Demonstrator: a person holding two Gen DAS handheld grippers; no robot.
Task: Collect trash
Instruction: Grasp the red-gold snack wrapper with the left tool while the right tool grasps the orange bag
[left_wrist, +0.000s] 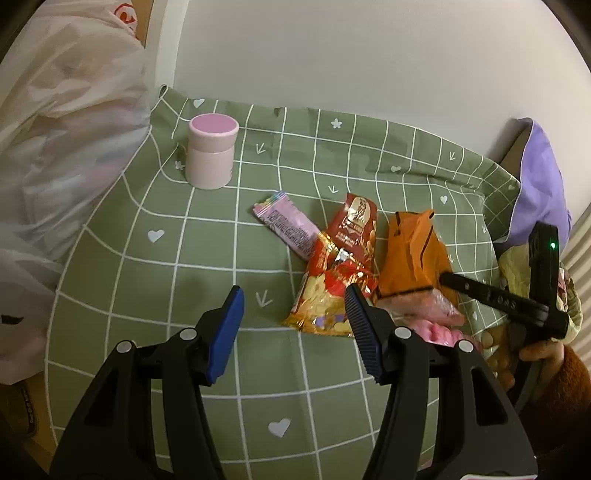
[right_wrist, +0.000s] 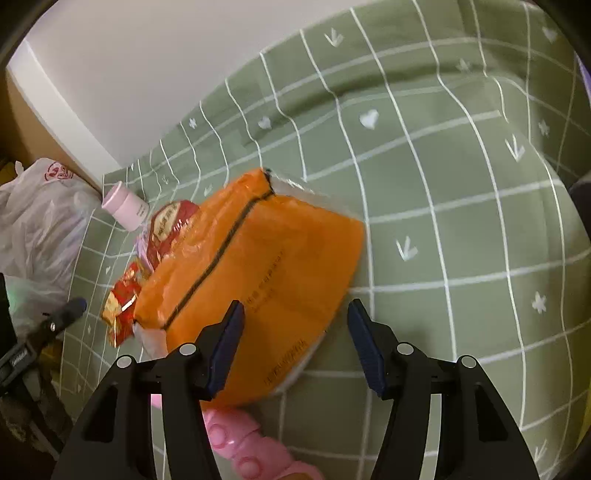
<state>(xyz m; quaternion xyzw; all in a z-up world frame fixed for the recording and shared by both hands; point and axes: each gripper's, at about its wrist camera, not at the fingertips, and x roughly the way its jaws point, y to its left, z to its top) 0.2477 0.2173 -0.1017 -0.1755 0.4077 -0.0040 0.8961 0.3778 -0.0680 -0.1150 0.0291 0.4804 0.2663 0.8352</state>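
While both grippers stand open, glossy wrappers lie crumpled on the checked cloth.
Orange packet (right_wrist: 255, 266), crinkly and oblong, lies beside the red wrapper (left_wrist: 356, 221), long axis slanting toward the pink jar (left_wrist: 211, 151); right gripper (right_wrist: 295, 339) fingers straddle its near corner without pressing, left gripper (left_wrist: 295, 332) empty.

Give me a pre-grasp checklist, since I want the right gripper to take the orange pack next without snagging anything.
1. Right gripper open: ok, jaws stand apart, nothing pressed between the pads.
2. Orange pack between the jaws: not ok, only its near corner lies in the gap.
3. Pack free of neighbours: not ok, it leans against the red wrappers.
4. Pink toy clear of the jaws: cannot tell, it lies right under the gripper.
5. Left gripper out of the way: ok, open, empty, off to the side.
6. Plastic bag ready to take trash: cannot tell, its mouth is not visible.
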